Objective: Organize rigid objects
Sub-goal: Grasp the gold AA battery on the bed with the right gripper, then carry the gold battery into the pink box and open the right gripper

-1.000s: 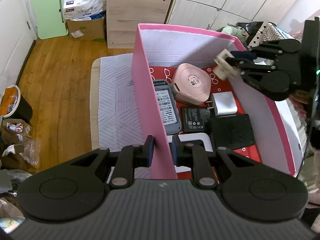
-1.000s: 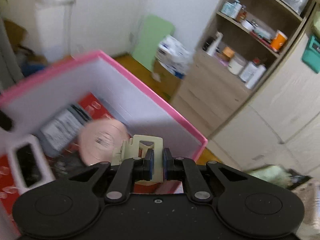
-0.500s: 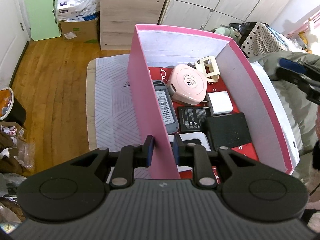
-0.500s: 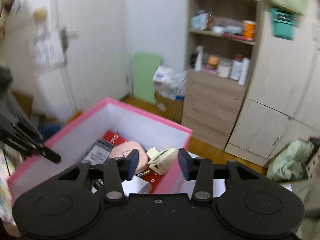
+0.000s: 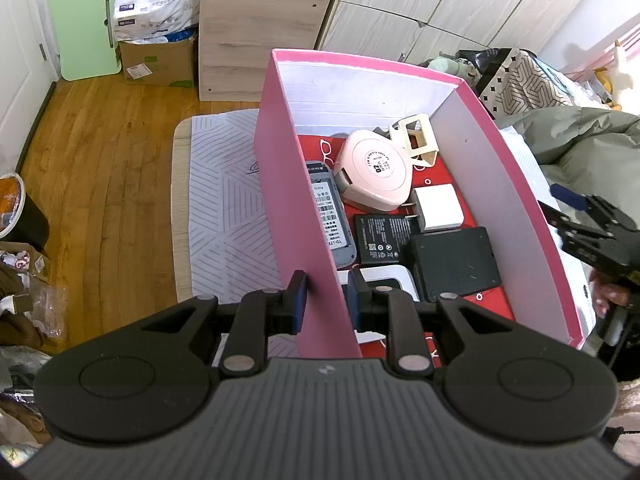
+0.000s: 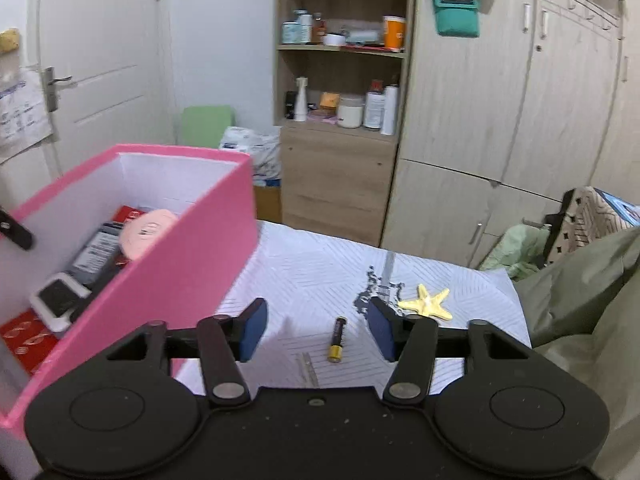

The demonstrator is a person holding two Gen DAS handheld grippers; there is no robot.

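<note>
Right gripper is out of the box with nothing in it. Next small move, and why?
Probably lower the right gripper onto the battery and close on it. Its jaws are opening with nothing between them, and the battery lies on the mat just ahead, in line with the gap. The starfish lies farther off. The left gripper clamps the pink box wall, so the box looks steady.

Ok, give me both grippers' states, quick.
Left gripper: shut on the pink cardboard box wall.
Right gripper: jaws opening, nothing between them.
</note>
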